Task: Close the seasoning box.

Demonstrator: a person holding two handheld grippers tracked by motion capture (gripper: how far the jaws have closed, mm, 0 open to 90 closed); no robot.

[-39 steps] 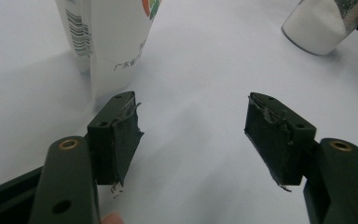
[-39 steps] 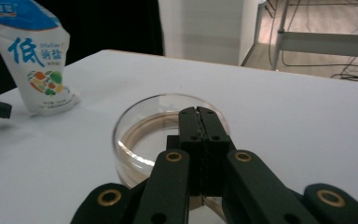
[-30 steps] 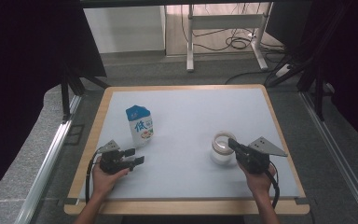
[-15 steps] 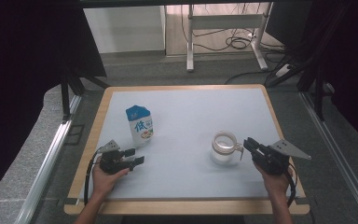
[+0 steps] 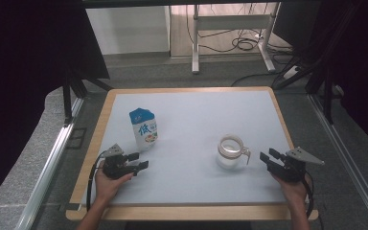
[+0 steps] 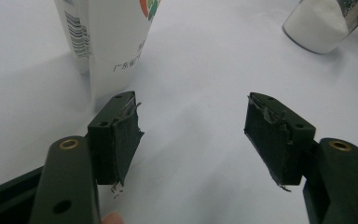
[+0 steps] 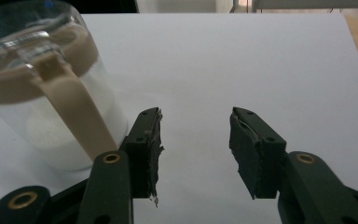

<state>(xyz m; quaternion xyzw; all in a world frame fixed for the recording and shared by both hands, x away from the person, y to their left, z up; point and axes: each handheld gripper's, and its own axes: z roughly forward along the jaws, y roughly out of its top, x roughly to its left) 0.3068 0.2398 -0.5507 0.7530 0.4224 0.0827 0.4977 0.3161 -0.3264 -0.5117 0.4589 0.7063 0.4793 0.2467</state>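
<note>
Table [image 5: 191,103]: white top, centre of the high view. Carton [image 5: 143,128]: upright, left of centre. Jug [image 5: 231,152]: right of centre, holding white powder. Right gripper [image 5: 270,157]: lower right, beside the jug handle, jaws just opened, empty. Left gripper [image 5: 139,161]: lower left, below the carton, jaws apart, empty.

Left gripper [image 5: 141,160] low at near left, held in left hand [image 5: 108,182], forearm in from the bottom edge, pointing right, fingers [image 6: 119,137] apart with nothing between. Right gripper [image 5: 267,156] low at near right, held in right hand [image 5: 292,184], forearm also from the bottom edge, pointing left, grey plate on top. Its jaws have just been opening (fingers [image 7: 256,151] now parted, gap bare). Cables trail back along both wrists.
</note>
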